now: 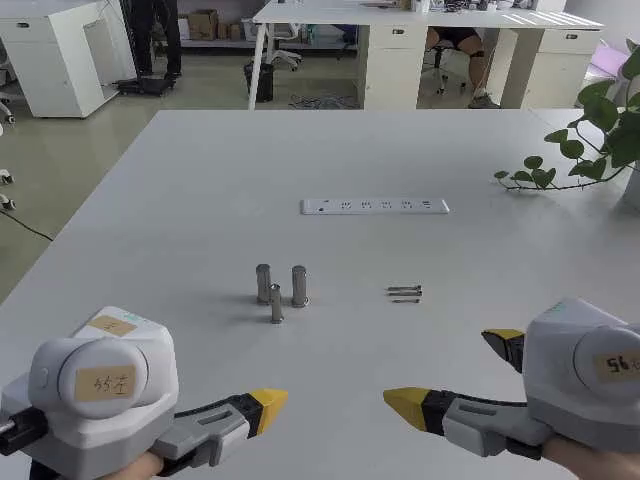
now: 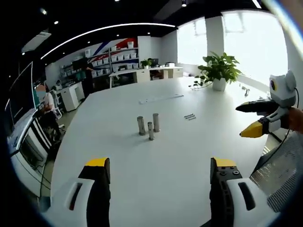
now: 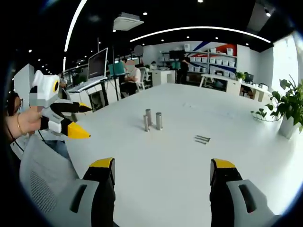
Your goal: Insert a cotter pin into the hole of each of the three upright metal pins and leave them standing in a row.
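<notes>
Three short metal pins (image 1: 279, 289) stand upright in a tight cluster near the middle of the white table (image 1: 330, 160); they show too in the left gripper view (image 2: 148, 126) and the right gripper view (image 3: 152, 120). To their right lie thin cotter pins (image 1: 405, 293), also seen as cotter pins (image 2: 190, 116) and cotter pins (image 3: 202, 139). My left gripper (image 2: 158, 166) is open near the table's front edge, well short of the pins. My right gripper (image 3: 161, 167) is open too, at the front right. Nothing is between either pair of jaws.
A white power strip (image 1: 375, 206) lies beyond the pins. A potted plant (image 1: 600, 135) trails over the table's right edge. Desks, shelves and seated people fill the room behind.
</notes>
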